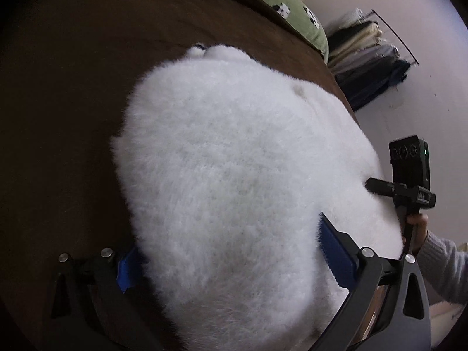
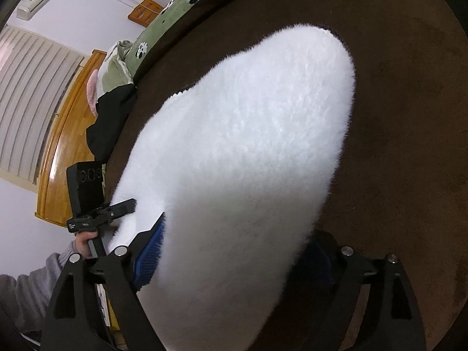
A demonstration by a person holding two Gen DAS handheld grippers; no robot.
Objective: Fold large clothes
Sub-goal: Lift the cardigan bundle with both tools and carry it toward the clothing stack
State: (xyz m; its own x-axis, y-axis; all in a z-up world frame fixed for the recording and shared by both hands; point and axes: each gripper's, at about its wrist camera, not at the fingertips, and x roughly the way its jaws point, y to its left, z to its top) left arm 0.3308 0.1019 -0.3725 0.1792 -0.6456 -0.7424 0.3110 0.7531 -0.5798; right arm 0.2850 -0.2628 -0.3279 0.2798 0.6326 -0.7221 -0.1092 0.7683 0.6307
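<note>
A big fluffy white garment [image 1: 234,175] lies folded in a thick bundle on a dark brown soft cover [image 1: 58,102], and it is long like a loaf, stretching away from both claws toward the far green blanket with black-and-white spots [image 1: 292,8]. The left gripper [image 1: 228,260] has its two blue pads spread wide apart, one on each side of the near end of the bundle, and they do not look like they are squeezing it. The right gripper [image 2: 234,259] is spread wide too, with one blue pad [image 2: 149,251] by the left edge of the fluff and the other pad mostly hidden behind it, so it looks let go as well. Both claws sit at the same near end, side by side, so neither hand is much closer than the other. In each view the other claw [image 1: 409,181] shows at the bundle's edge, held by a hand [image 1: 416,228] in a grey sleeve [image 1: 444,263]. I think the next fold would run along the bundle's long way, from the near end to the far end.
</note>
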